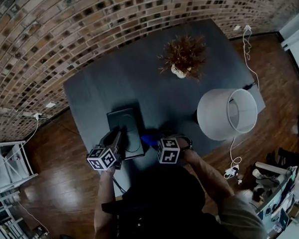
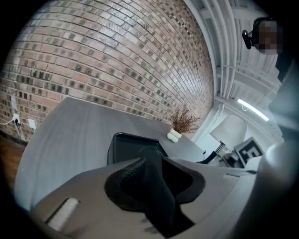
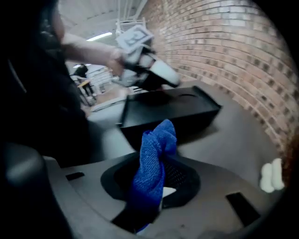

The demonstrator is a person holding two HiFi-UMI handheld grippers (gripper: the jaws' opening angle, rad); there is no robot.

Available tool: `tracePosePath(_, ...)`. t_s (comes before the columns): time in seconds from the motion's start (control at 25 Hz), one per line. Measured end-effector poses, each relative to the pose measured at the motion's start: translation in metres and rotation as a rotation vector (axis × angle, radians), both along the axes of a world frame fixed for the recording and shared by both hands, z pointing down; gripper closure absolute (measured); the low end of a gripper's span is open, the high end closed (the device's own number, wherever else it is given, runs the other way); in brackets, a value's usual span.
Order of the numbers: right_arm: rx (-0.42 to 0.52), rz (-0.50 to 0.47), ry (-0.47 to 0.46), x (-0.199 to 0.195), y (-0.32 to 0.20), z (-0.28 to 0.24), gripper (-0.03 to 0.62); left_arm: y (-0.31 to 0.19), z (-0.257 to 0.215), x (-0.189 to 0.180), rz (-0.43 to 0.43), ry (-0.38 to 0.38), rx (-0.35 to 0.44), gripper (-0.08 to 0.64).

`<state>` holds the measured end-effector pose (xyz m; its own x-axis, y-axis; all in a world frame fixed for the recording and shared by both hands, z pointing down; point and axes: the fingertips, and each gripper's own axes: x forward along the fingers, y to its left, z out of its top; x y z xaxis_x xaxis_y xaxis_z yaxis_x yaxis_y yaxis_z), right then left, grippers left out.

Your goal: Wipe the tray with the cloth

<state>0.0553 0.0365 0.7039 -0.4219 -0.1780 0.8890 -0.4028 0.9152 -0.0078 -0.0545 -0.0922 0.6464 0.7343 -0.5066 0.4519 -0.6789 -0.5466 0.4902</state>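
A black tray (image 1: pixel 124 124) lies on the dark grey table (image 1: pixel 137 77), near its front edge. My left gripper (image 1: pixel 118 139) is shut on the tray's near rim; in the left gripper view the black rim sits between the jaws (image 2: pixel 150 179) and the tray (image 2: pixel 133 145) stretches away ahead. My right gripper (image 1: pixel 154 142) hangs just right of the tray, shut on a blue cloth (image 1: pixel 148 139). The cloth (image 3: pixel 156 151) sticks up from the jaws in the right gripper view, with the tray (image 3: pixel 173 108) and the left gripper (image 3: pixel 152 79) beyond it.
A dried plant in a white vase (image 1: pixel 182 55) stands at the table's far side. A lamp with a white shade (image 1: pixel 226 112) stands at the right edge, its cord running to the wooden floor. A brick wall runs behind the table.
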Motion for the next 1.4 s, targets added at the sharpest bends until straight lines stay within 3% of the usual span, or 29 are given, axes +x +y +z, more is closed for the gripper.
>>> tracePosePath(0.12,0.125,0.257,-0.025,0.022,-0.101,0.006,0.479,0.002,0.002,-0.002,-0.014,-0.001,-0.016,0.446)
tracePosePath(0.2,0.186,0.318,-0.048,0.022,-0.148,0.005,0.477,0.004,0.003,-0.001,-0.017,-0.001,-0.019,0.446)
tracePosePath(0.32,0.217,0.337,-0.030,0.018,-0.181,0.015,0.477,0.004,0.001,0.002,-0.013,0.002,-0.020,0.446)
tracePosePath(0.52,0.182,0.155,-0.011,-0.007,-0.144,0.003,0.476,0.002,-0.001,0.001,-0.013,-0.003,-0.015,0.446)
tracePosePath(0.64,0.107,-0.081,0.068,-0.023,-0.065,0.004,0.477,0.001,0.000,0.000,-0.017,-0.010,-0.012,0.446)
tracePosePath(0.76,-0.017,-0.245,0.015,-0.031,0.004,0.008,0.477,0.001,-0.001,0.001,-0.015,-0.004,-0.008,0.446)
tracePosePath(0.84,-0.011,-0.160,0.007,-0.015,-0.015,0.013,0.477,0.000,0.000,-0.001,-0.021,-0.004,-0.010,0.446)
tracePosePath(1.0,0.210,0.306,0.017,0.032,-0.153,-0.001,0.477,0.001,0.002,-0.001,-0.021,-0.001,-0.015,0.446)
tracePosePath(1.08,0.229,0.377,0.002,0.034,-0.190,0.005,0.477,0.002,0.001,0.000,-0.023,-0.005,-0.010,0.446)
tracePosePath(1.2,0.188,0.197,0.030,0.011,-0.178,0.022,0.477,0.002,-0.001,0.003,-0.020,-0.005,0.005,0.446)
tracePosePath(1.4,0.038,-0.067,-0.001,-0.018,-0.059,0.017,0.476,0.000,-0.003,0.002,-0.022,-0.020,0.023,0.446)
